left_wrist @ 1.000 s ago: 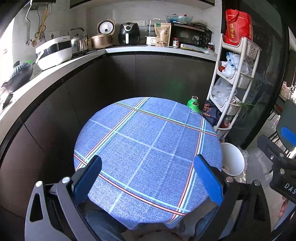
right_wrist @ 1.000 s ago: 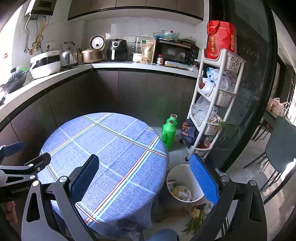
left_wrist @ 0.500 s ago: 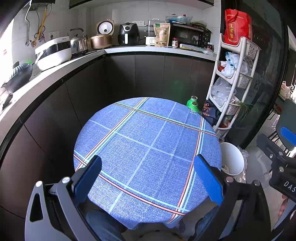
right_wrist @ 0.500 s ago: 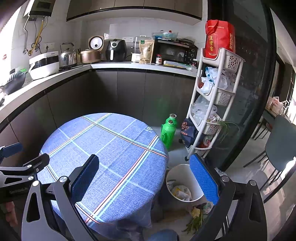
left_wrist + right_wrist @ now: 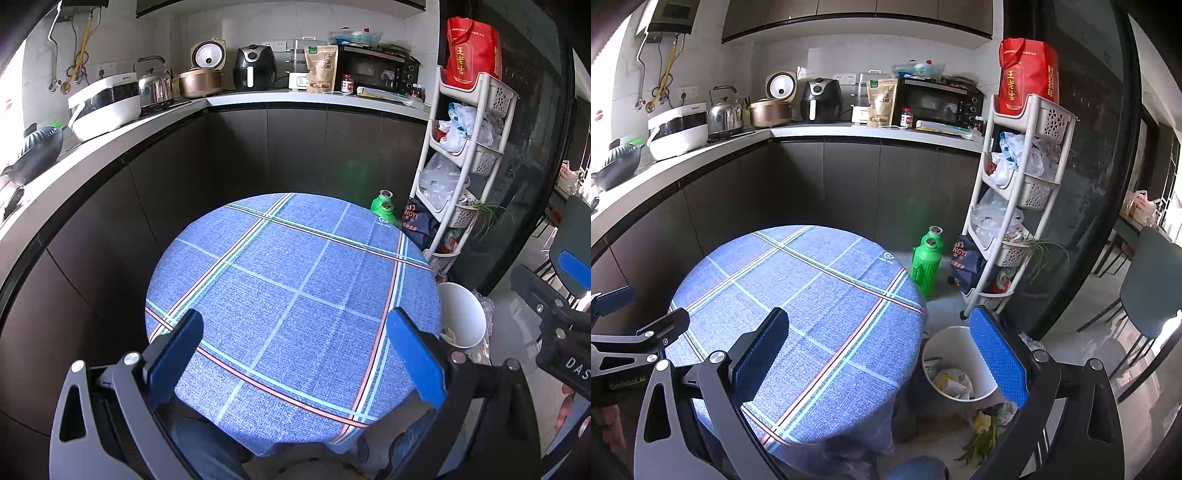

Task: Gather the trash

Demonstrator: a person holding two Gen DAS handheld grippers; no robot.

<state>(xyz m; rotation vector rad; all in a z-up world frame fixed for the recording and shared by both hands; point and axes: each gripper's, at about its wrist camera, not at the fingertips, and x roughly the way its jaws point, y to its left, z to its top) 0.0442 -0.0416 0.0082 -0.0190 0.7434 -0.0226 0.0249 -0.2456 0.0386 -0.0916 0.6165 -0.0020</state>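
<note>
Both hand-held grippers hang above a round table with their blue-padded jaws spread wide and nothing between them. From the left wrist view, the left gripper [image 5: 293,347] is over the near half of the round table covered in a blue cloth with pink and pale-blue stripes [image 5: 295,280], whose top is bare. Off to the left, a pale countertop over dark cabinets [image 5: 110,144] curves around the room and carries a white cooker, a steel kettle, a black air fryer and a black oven. Beyond the table's far edge stands a green plastic bottle [image 5: 383,206] on the floor, next to a white tiered plastic rack stuffed with bags [image 5: 463,155]. Just beside the table's right edge sits a white round waste bin [image 5: 463,317].

From the right wrist view, the right gripper [image 5: 881,354] is over the table's right edge [image 5: 798,295], with its left pad over the cloth and its right pad over the bin. The white bin [image 5: 955,363] stands on the floor touching or nearly touching the hanging cloth, and crumpled paper and wrappers [image 5: 951,382] lie inside it. More loose trash, yellowish scraps and green leafy bits [image 5: 984,430], lies on the floor just in front of the bin. Further right, a grey-blue chair [image 5: 1152,291] stands near a dark glass partition.
</note>
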